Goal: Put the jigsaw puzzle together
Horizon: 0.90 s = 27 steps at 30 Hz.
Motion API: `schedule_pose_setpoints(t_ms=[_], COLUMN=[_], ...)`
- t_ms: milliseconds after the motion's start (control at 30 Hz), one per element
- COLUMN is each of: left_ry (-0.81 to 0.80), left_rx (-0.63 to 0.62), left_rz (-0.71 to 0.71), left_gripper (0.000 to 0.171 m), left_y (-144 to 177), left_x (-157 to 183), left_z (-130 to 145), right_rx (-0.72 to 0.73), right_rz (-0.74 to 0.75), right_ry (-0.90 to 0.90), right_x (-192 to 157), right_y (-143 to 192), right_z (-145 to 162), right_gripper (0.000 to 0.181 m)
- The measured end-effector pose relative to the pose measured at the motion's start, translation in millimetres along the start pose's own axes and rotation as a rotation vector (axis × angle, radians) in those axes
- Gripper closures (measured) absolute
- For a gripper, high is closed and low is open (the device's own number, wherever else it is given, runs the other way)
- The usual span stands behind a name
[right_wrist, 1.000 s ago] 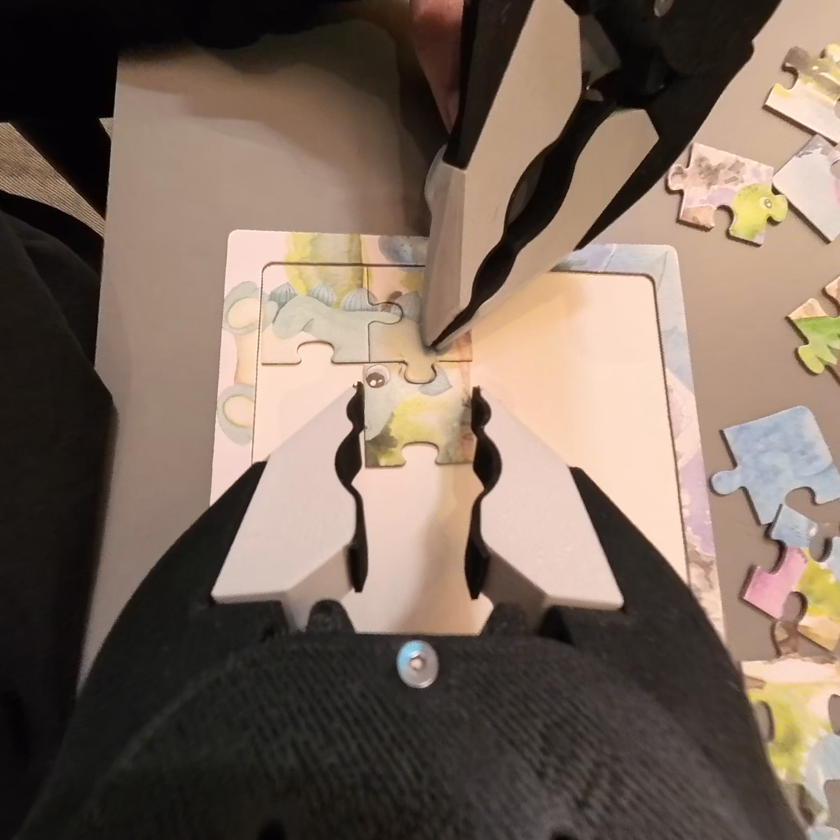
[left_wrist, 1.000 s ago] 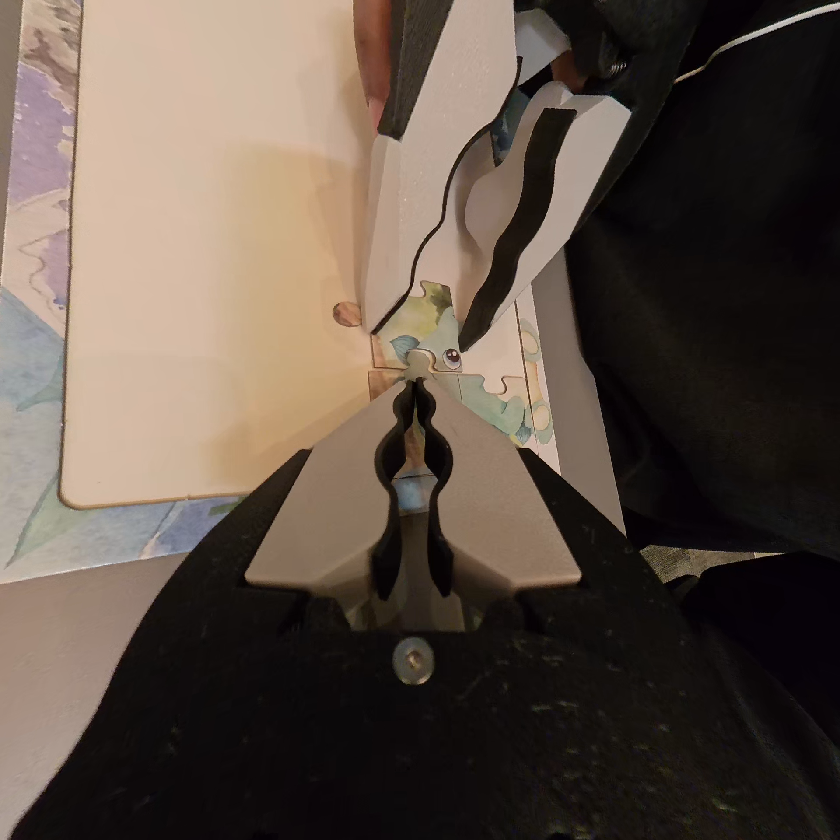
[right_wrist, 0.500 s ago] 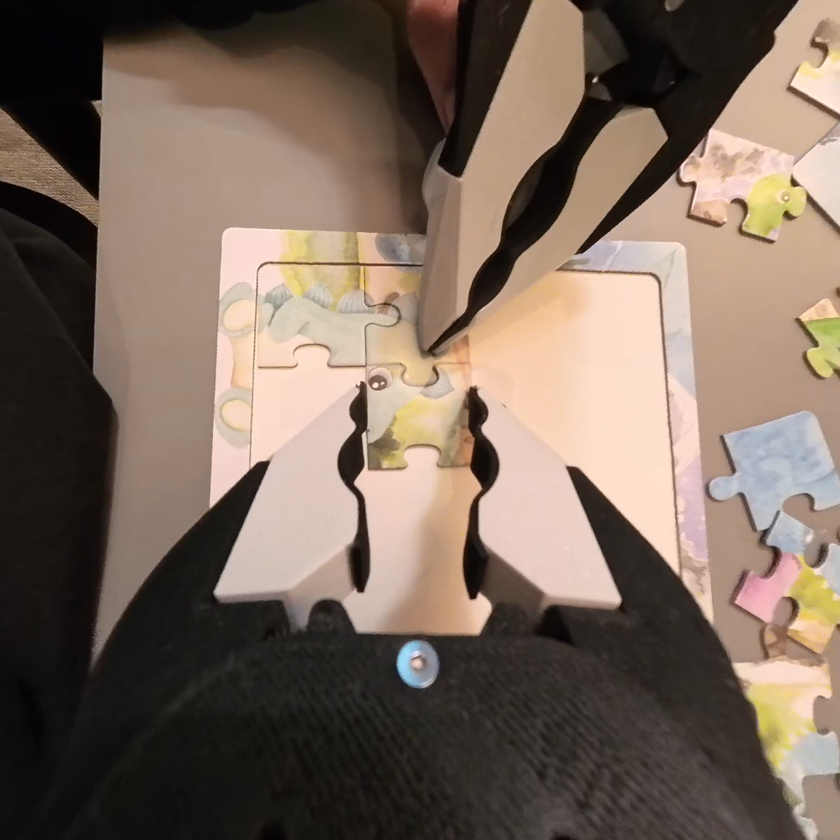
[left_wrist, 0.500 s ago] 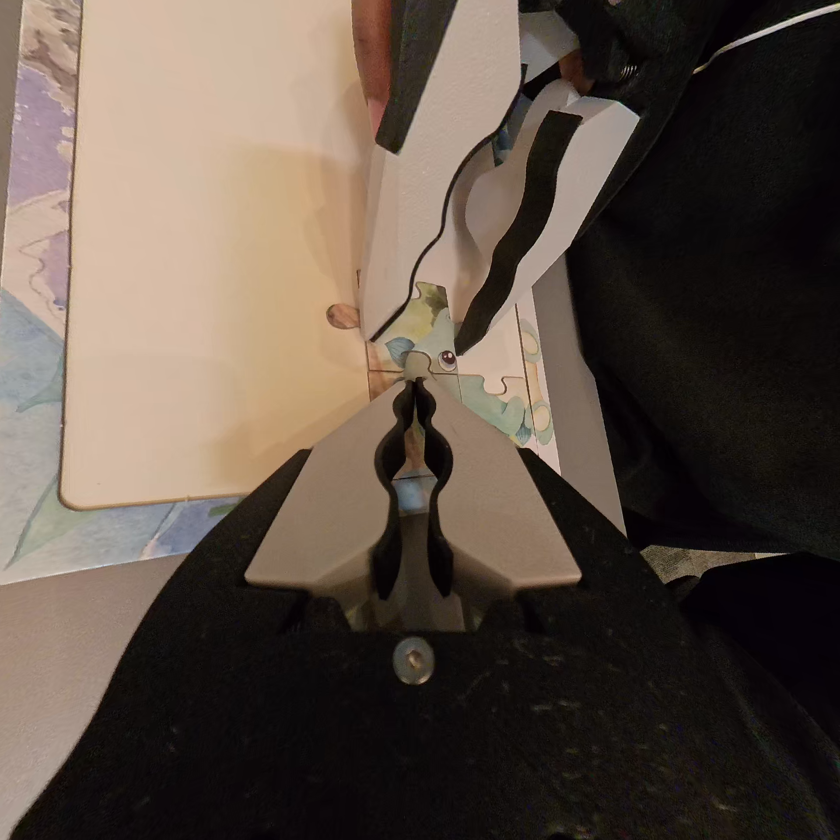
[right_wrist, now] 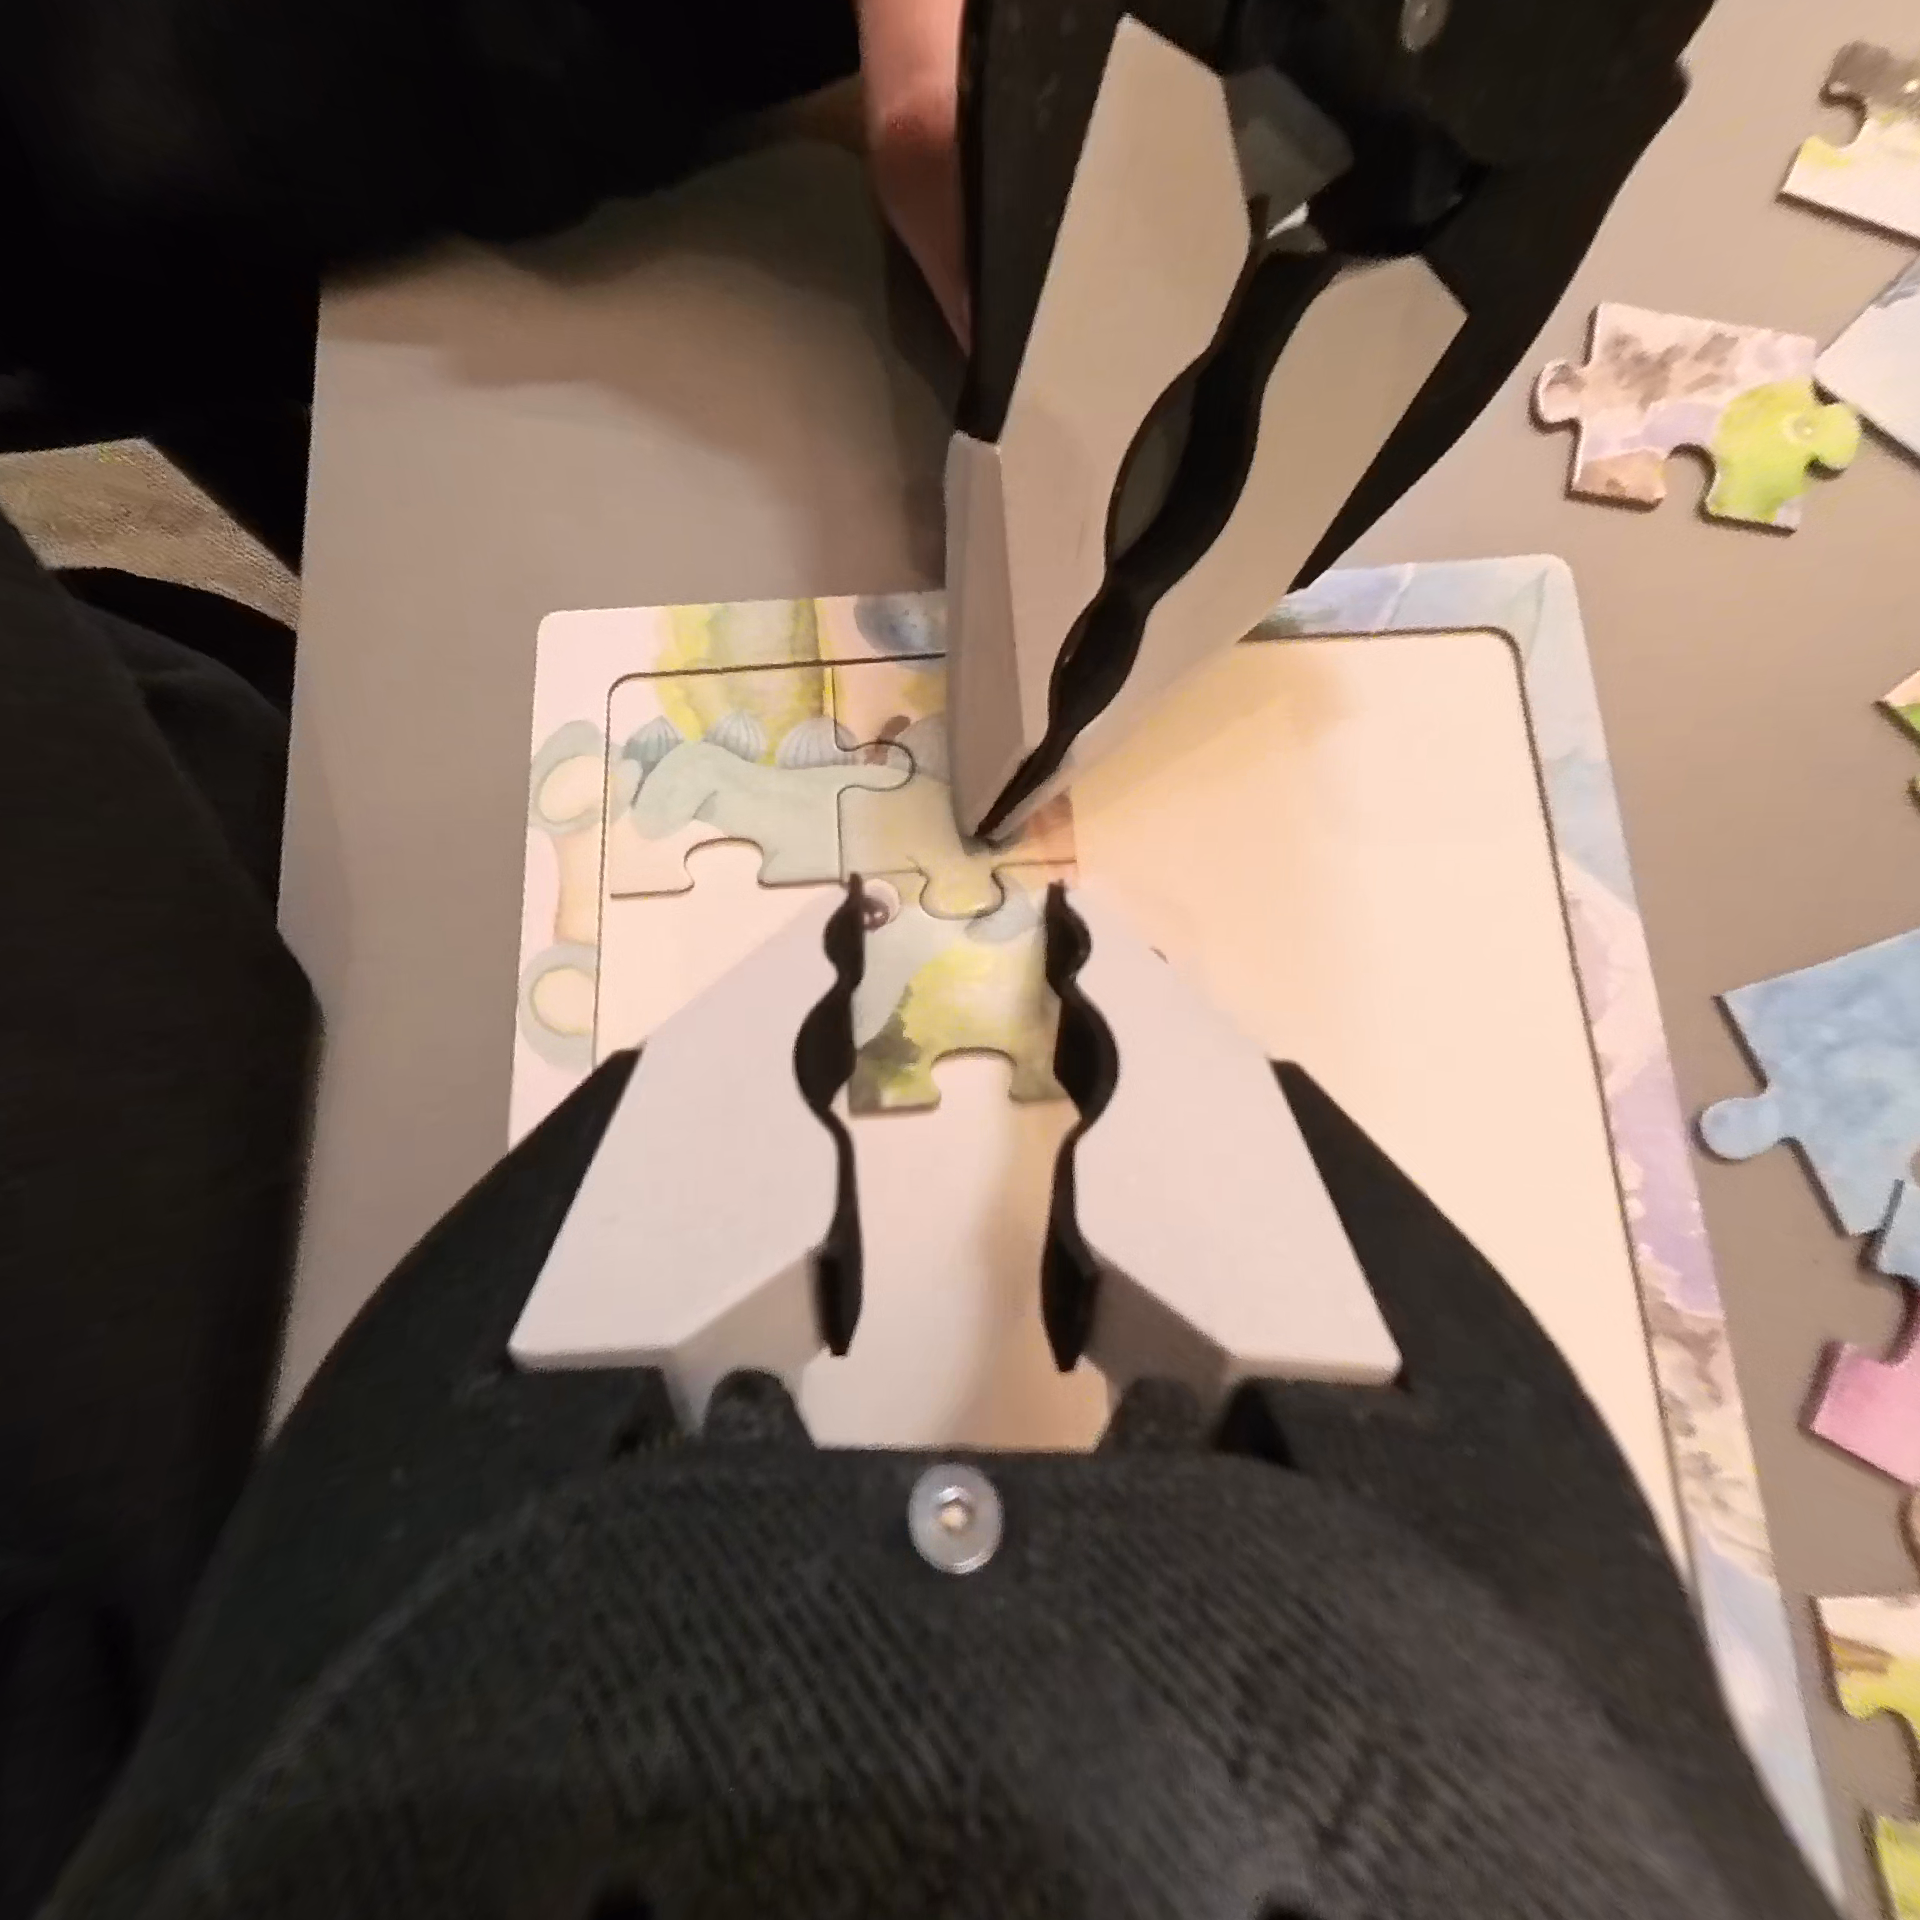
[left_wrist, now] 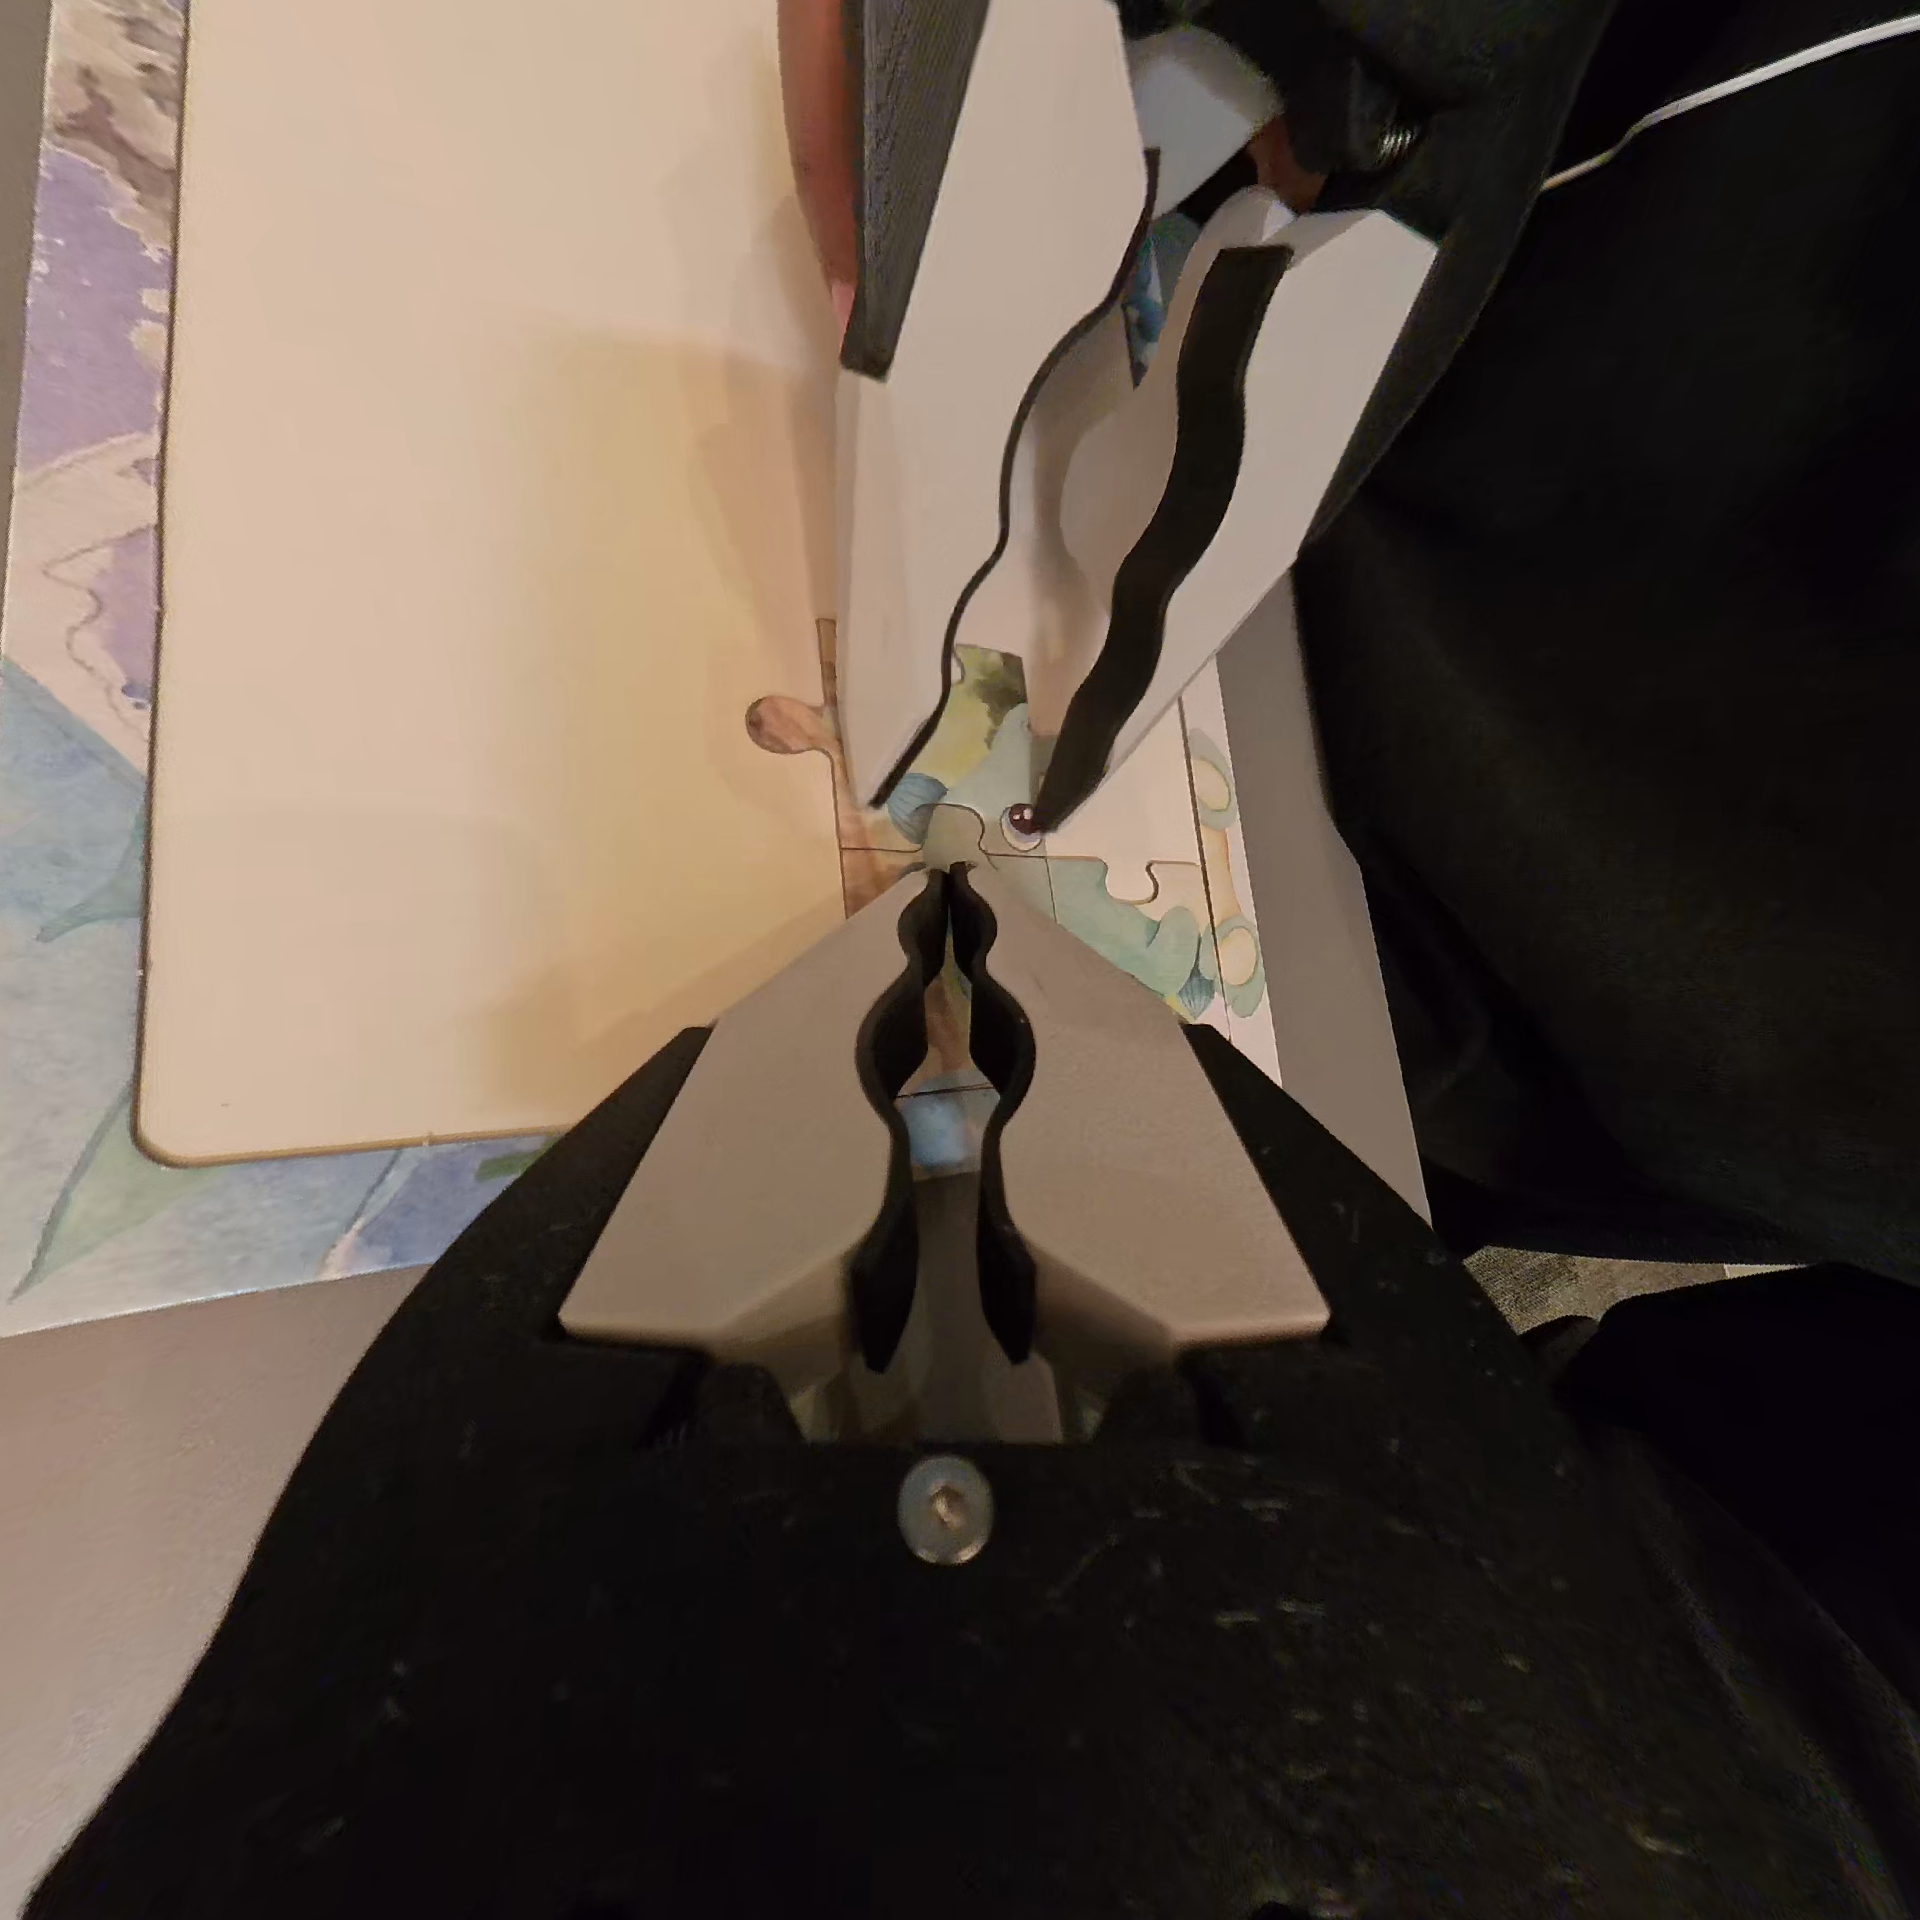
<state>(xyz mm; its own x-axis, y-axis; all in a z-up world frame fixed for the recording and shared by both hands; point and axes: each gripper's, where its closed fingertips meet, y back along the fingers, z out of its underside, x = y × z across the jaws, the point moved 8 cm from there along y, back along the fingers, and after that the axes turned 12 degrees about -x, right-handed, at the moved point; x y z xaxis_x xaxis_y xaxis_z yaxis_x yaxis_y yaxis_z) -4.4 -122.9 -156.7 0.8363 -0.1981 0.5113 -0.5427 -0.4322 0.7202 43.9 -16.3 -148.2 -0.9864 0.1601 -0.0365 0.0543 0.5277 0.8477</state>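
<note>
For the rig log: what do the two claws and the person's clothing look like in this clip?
Both claws match. The left claw and the right claw each have two pale grey wedge-shaped fingers lined with wavy black pads, set in a black speckled body with a silver screw at the centre. The person wears dark clothing; a thin white cable crosses it in the left wrist view.

The puzzle tray (right_wrist: 1351, 935), a pale board with a watercolour border, lay flat on the table, its recess mostly bare. Two joined pieces (right_wrist: 769, 800) sat in the recess's far left corner, showing a pale blue-green creature. A third piece (right_wrist: 966, 997) in yellow-green with a small googly eye lay just below them, its notch around the tab above. Loose pieces (right_wrist: 1704, 426) lay scattered to the tray's right, one of them plain blue (right_wrist: 1829, 1081).
</note>
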Motion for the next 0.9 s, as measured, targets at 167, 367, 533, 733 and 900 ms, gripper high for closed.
schedule_pose_setpoints(t_ms=[167,367,533,733,900], left_ry=[0.000,0.001,0.004,0.007,-0.020], left_rx=[0.000,0.001,0.001,0.003,0.002], left_rz=[0.001,0.001,0.004,0.008,-0.012], left_gripper=[0.171,0.171,0.171,0.171,0.171], left_y=[0,0,0,0,0], left_x=[0,0,0,0,2], left_z=[0,0,0,0,-1], right_rx=[-0.013,-0.010,-0.002,-0.004,0.020], right_rz=[0.021,0.030,0.038,0.044,0.075], right_ry=[0.006,0.017,0.021,-0.010,0.001], right_x=[0,-2,-7,-7,-2], right_y=[0,0,2,10,17], right_z=[-1,0,5,17,17], right_gripper=[0.154,0.152,0.152,0.154,0.154])
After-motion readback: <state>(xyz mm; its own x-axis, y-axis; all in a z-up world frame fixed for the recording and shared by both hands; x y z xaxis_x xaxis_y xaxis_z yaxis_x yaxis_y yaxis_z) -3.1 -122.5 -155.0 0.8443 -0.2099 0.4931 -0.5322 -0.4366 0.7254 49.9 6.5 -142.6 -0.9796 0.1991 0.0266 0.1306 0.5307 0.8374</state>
